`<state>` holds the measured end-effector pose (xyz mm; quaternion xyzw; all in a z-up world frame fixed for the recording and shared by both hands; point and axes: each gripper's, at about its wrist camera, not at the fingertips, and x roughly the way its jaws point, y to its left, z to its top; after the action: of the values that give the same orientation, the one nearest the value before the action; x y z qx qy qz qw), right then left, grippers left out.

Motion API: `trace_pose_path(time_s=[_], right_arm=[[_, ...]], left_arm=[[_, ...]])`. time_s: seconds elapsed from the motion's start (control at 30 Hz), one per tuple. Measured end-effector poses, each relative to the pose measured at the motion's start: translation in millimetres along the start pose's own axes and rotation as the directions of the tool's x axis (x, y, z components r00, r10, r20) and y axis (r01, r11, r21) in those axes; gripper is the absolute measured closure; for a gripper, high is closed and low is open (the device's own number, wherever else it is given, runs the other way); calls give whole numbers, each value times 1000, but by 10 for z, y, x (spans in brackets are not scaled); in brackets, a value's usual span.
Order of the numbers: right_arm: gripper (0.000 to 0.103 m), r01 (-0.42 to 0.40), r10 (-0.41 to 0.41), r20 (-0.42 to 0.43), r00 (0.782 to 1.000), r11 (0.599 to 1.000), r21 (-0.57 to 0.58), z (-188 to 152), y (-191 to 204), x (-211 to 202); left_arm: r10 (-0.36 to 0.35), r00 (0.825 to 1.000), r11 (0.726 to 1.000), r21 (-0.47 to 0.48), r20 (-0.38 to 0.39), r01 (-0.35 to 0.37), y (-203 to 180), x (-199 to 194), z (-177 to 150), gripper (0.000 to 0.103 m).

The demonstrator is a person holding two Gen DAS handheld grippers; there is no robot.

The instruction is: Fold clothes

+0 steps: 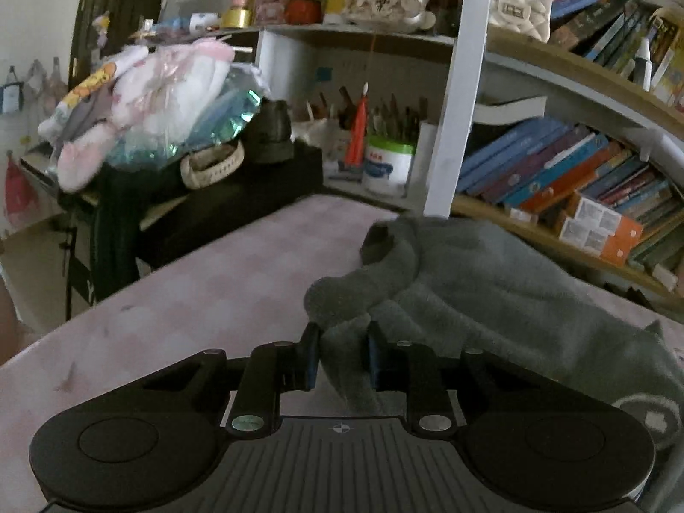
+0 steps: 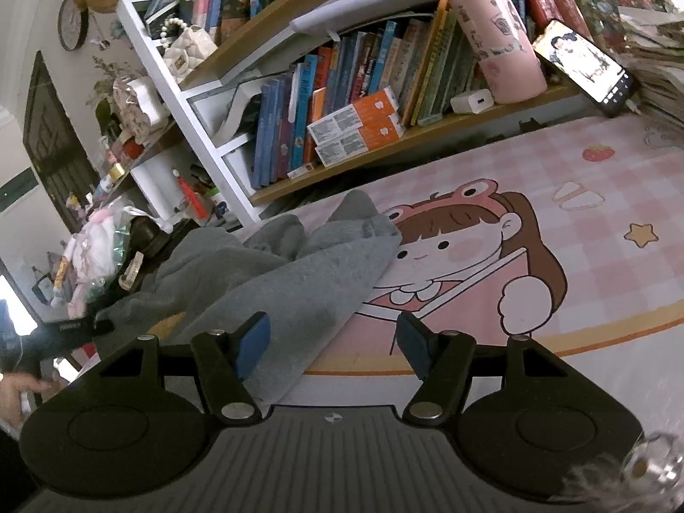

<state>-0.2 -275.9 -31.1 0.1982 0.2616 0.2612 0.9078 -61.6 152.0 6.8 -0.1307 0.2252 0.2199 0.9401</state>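
A crumpled grey garment (image 1: 491,290) lies on a pink checked desk mat (image 1: 205,299) with a cartoon girl printed on it. My left gripper (image 1: 342,355) is shut on a bunched fold at the garment's near edge, with cloth filling the narrow gap between its blue pads. In the right wrist view the same garment (image 2: 265,273) spreads over the left part of the mat (image 2: 598,222). My right gripper (image 2: 331,342) hangs open just above the garment's near corner. The cloth reaches under its left finger (image 2: 252,342), and its pads touch nothing.
A bookshelf (image 2: 342,85) full of books runs along the far edge of the desk, with a white post (image 1: 453,107). A pink cup (image 2: 496,42) and a phone (image 2: 585,64) stand on it. Plush toys (image 1: 149,98) and a pen pot (image 1: 389,162) crowd the far left.
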Motion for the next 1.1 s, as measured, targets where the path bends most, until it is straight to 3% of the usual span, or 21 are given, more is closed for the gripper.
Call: trace_pose_path(time_s=[0.1, 0.17, 0.27, 0.43, 0.57, 0.7, 0.8, 0.93, 1.03, 1.1], right_arm=[[40, 10, -10, -5, 1000, 1000, 27, 13, -35, 8], [40, 14, -14, -6, 1000, 999, 49, 17, -68, 12], [40, 21, -20, -8, 1000, 996, 87, 25, -125, 20], [39, 39, -37, -18, 999, 991, 125, 28, -181, 40], [39, 69, -67, -27, 997, 990, 119, 68, -112, 56], [36, 86, -83, -30, 996, 987, 133, 213, -13, 115], [30, 113, -109, -38, 993, 988, 103, 427, 121, 254], [28, 217, -218, -66, 974, 976, -25, 757, 277, 648], [28, 295, -307, -117, 944, 949, -112, 933, 320, 1057], [27, 323, -346, -153, 926, 934, -152, 1009, 324, 1300]], left_arm=[[-1, 999, 1000, -29, 42, 2, 38, -66, 45, 70], [-11, 993, 999, -44, 114, 16, 50, -173, 81, 57], [-122, 982, 990, -46, 141, 130, 31, -233, 126, 57], [-278, 960, 958, -58, 36, 280, -14, -87, 52, 57], [-315, 949, 949, -28, 8, 315, -50, -14, -41, 57], [-367, 930, 927, -78, 3, 366, 36, 69, -82, 54], [-378, 926, 921, -109, -14, 374, 68, 136, -133, 51], [-399, 916, 912, -119, -43, 392, 51, 186, -163, 45], [-424, 904, 900, -133, -47, 415, 81, 192, -176, 32], [-428, 902, 898, -138, -53, 418, 79, 201, -181, 31]])
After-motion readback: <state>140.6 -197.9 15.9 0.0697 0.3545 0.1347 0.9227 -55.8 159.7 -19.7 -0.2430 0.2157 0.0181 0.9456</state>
